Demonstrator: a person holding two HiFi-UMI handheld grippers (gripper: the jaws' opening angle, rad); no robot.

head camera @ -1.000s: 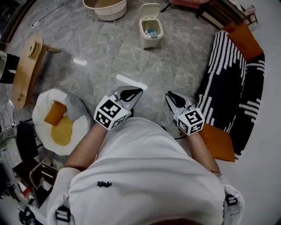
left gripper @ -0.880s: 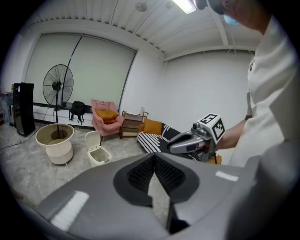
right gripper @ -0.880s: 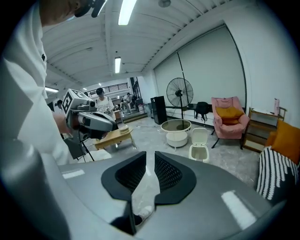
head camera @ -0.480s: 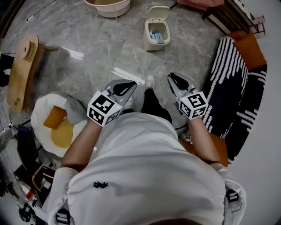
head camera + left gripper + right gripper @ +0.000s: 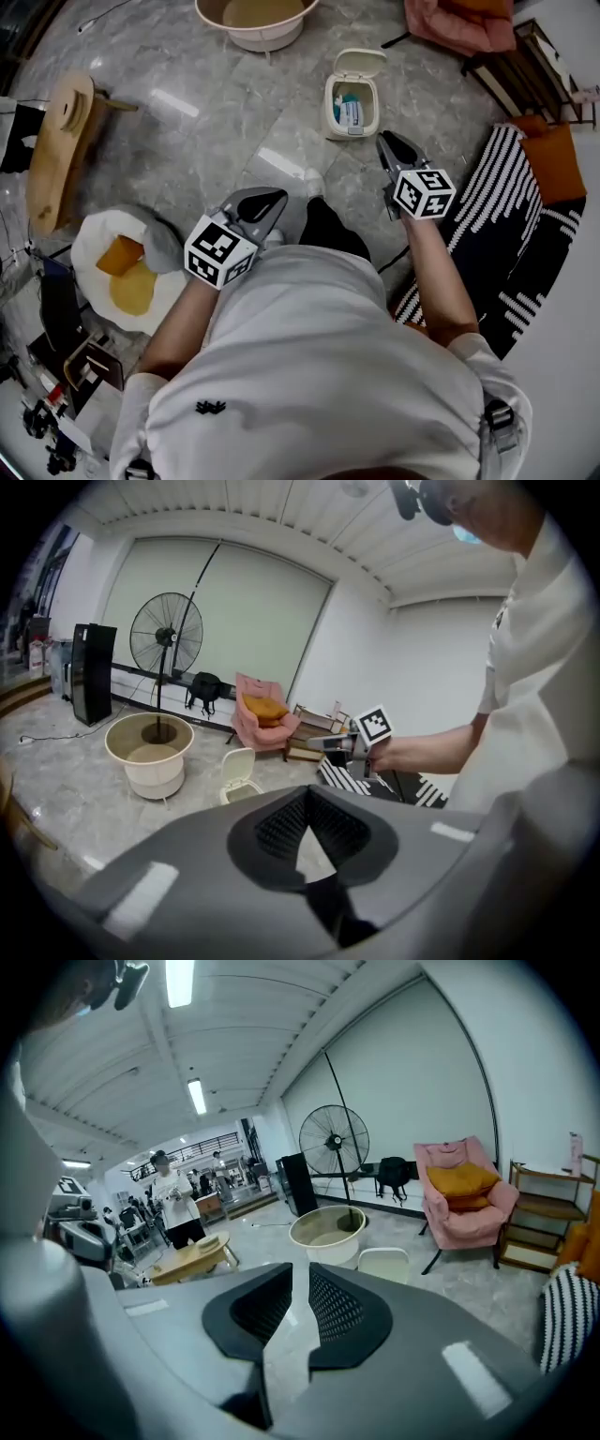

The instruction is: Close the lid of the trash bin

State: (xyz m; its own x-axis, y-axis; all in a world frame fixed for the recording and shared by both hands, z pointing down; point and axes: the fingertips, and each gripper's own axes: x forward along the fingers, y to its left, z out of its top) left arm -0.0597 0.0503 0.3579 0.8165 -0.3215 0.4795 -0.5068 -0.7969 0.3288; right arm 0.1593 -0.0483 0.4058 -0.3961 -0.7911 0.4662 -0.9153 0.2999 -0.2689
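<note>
The left gripper (image 5: pixel 272 197) is holding its fingers together on nothing; the right gripper (image 5: pixel 390 142) is showing a thin slit between its fingers, also empty. The trash bin (image 5: pixel 331 101) is standing on the floor at 11 o'clock from the right gripper, near but apart, its lid (image 5: pixel 362 63) leaning open at 12 o'clock. The lid is probably light, stiff plastic, and pushing its free edge should work. Floor is lying bare around it, with the basin (image 5: pixel 255 36) well apart at 10 o'clock.

Cream trash bin (image 5: pixel 352 103) at twelve o'clock on grey marbled floor (image 5: pixel 216 141). Black-and-white striped rug (image 5: pixel 497 244) and orange cushion (image 5: pixel 553 161) at three o'clock. White-and-yellow fried-egg cushion (image 5: pixel 117 281) at nine. Pink armchair (image 5: pixel 445 28) at one.
</note>
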